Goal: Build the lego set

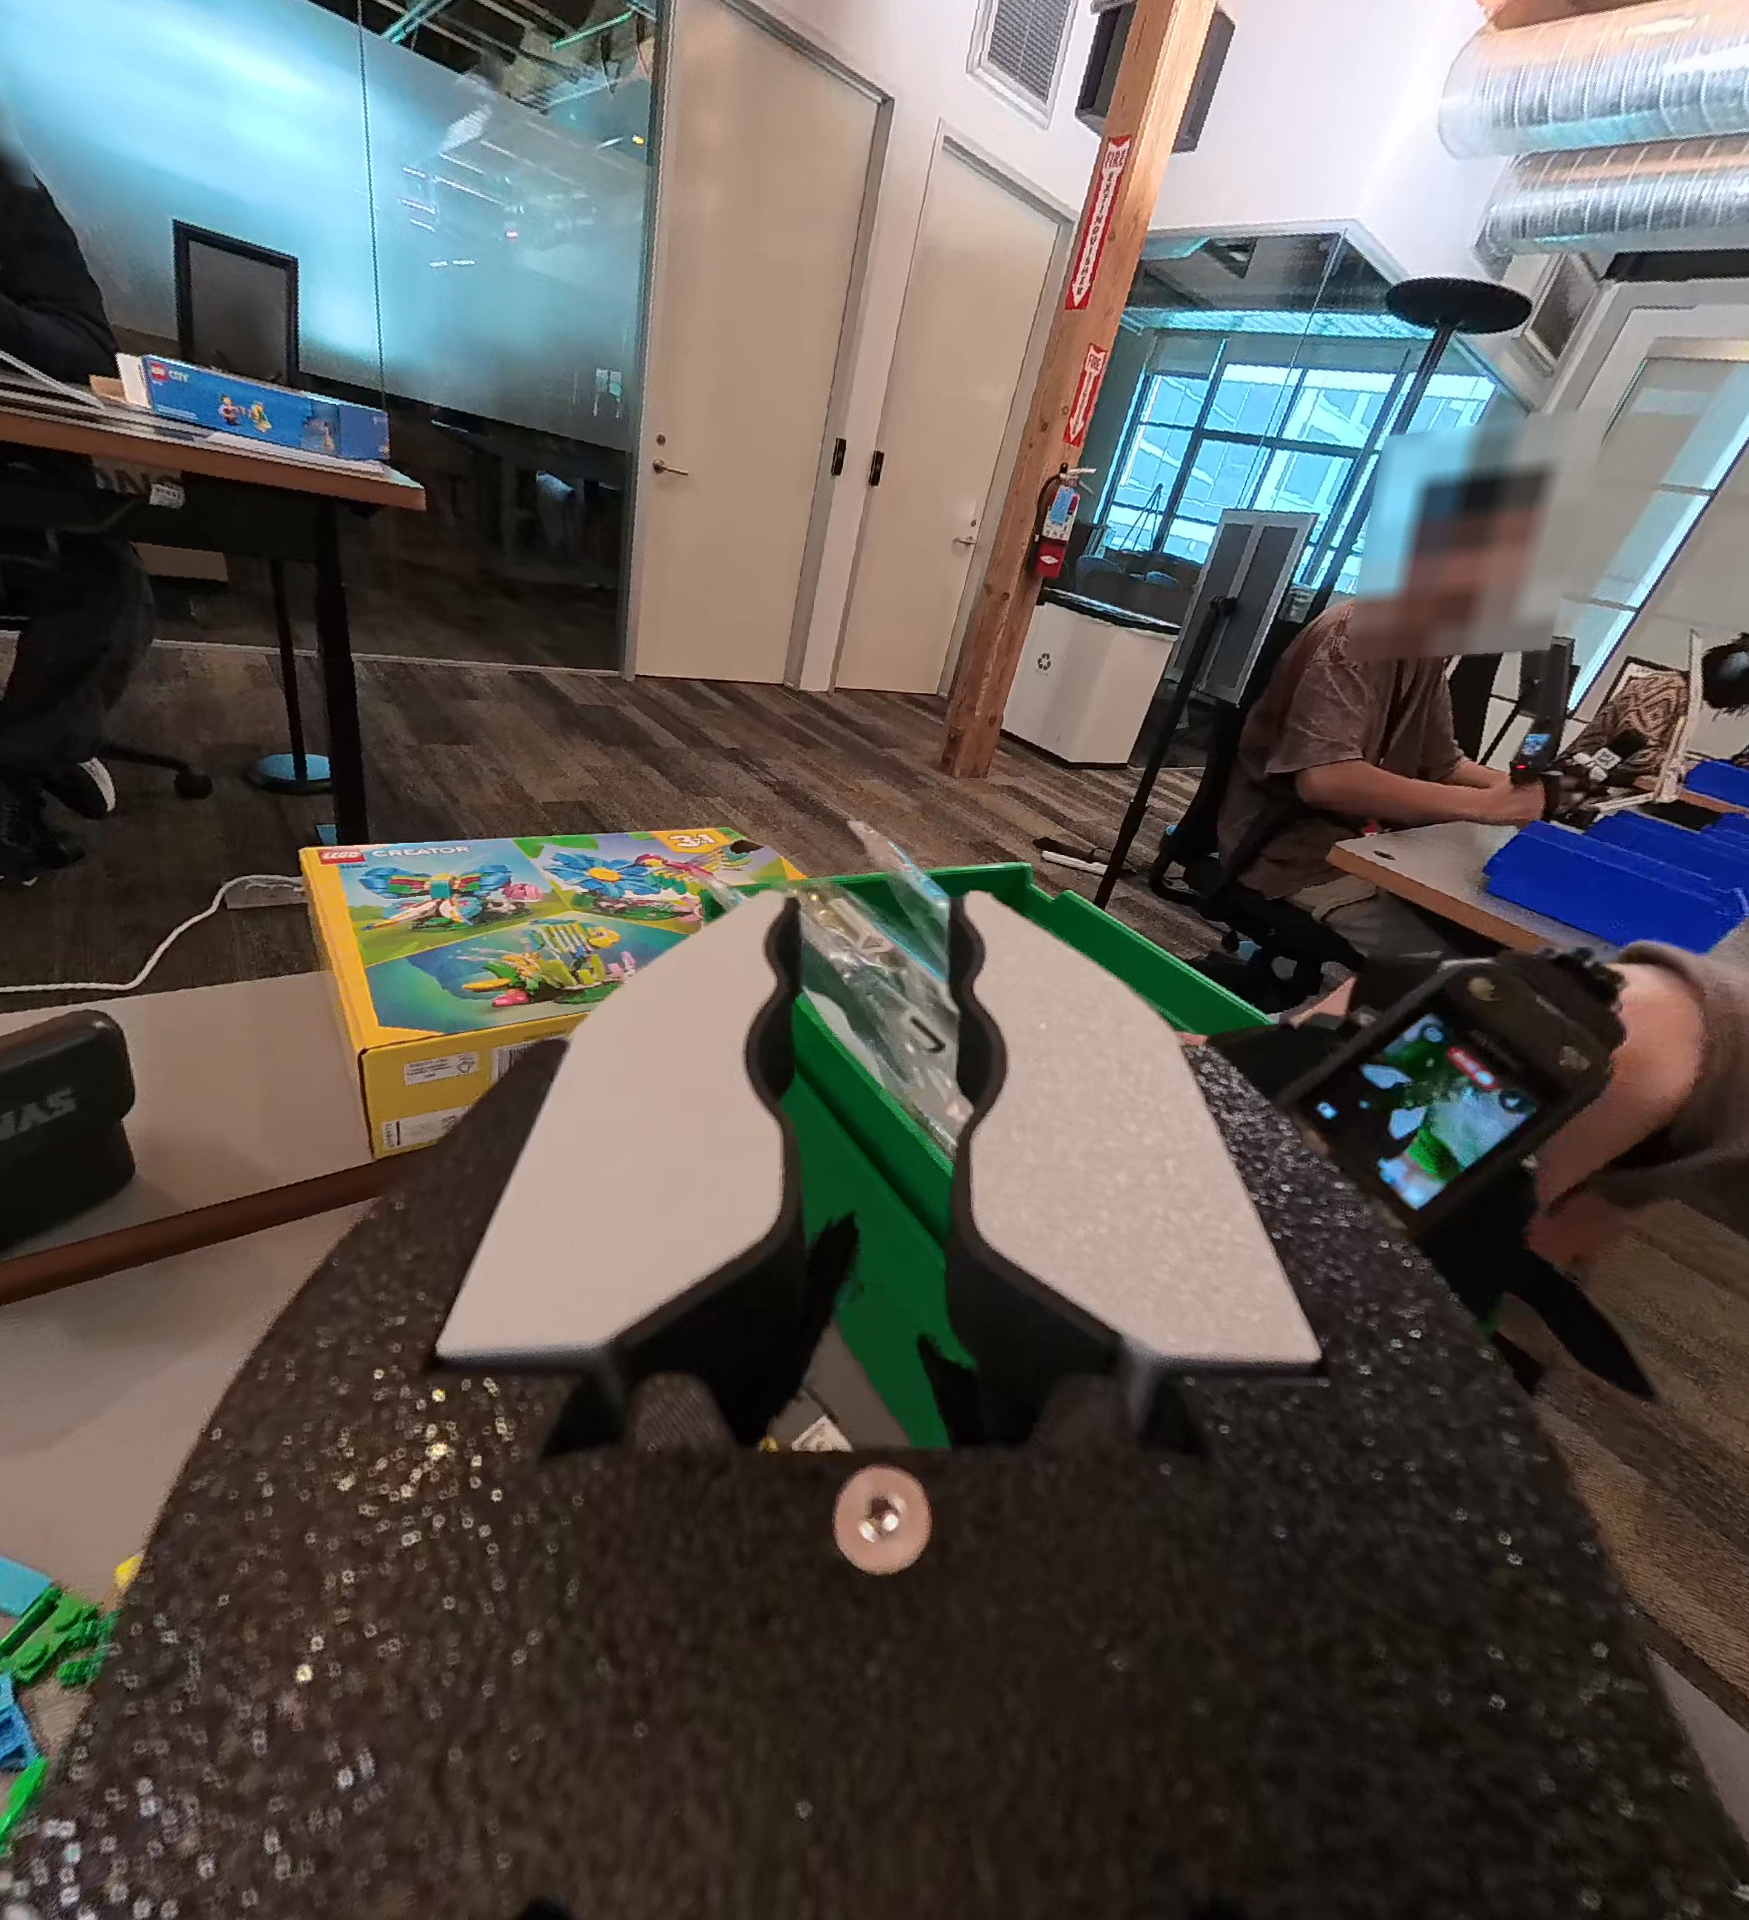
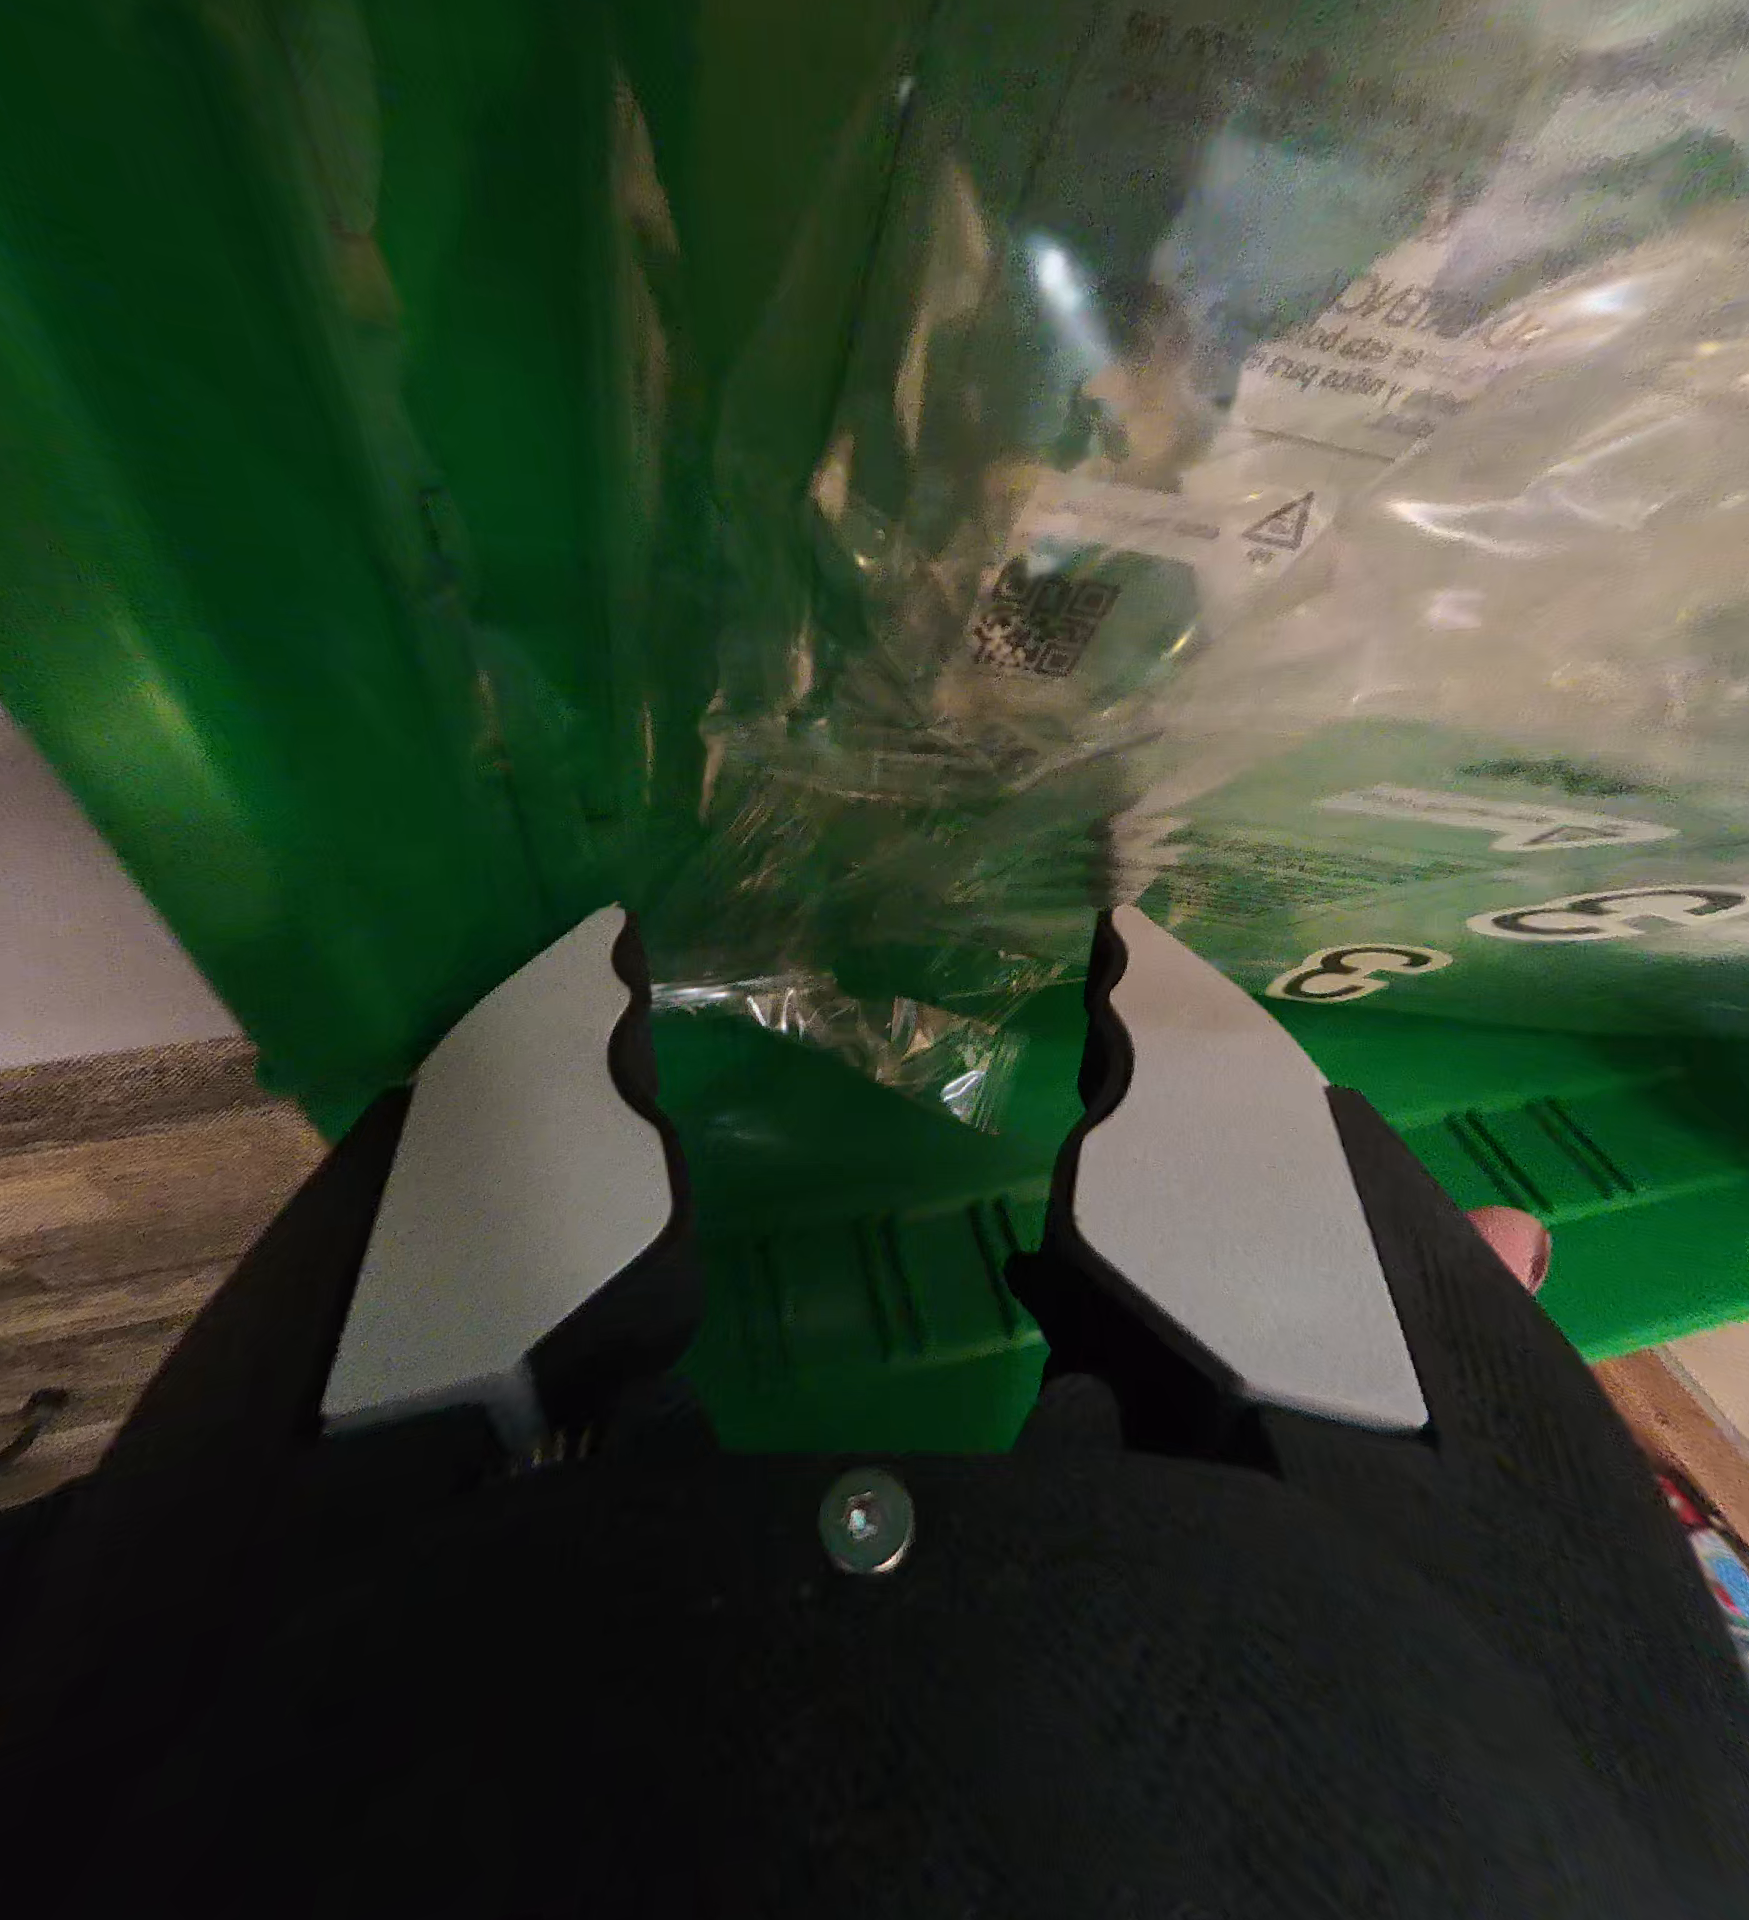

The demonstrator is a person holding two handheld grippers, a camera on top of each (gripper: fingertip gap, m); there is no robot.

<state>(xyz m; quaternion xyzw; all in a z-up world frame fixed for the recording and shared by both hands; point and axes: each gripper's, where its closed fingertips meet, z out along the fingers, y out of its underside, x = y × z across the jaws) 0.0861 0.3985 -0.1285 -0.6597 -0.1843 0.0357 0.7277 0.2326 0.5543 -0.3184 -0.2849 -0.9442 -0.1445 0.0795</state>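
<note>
A green bin (image 1: 1119, 940) stands on the table and holds clear plastic bags (image 1: 865, 971) of Lego parts. My left gripper (image 1: 875, 930) is open and empty, just before the bin's near wall. My right gripper (image 2: 867, 925) is open and reaches into the bin (image 2: 226, 540). A crumpled edge of a clear bag (image 2: 911, 1029) lies between its fingertips, which are not closed on it. More clear bags (image 2: 1369, 540) fill the bin ahead. In the left wrist view only the right gripper's screen (image 1: 1421, 1117) and the hand holding it show. Loose blue and green bricks (image 1: 28, 1652) lie at the lower left.
A yellow Lego box (image 1: 537, 935) lies left of the bin. A black case (image 1: 8, 1132) sits at the table's left edge. Beyond are floor, a white cable (image 1: 174, 935), other tables with seated people, and blue bins (image 1: 1628, 883). Some 30 cm of space lies between my two pairs of fingers.
</note>
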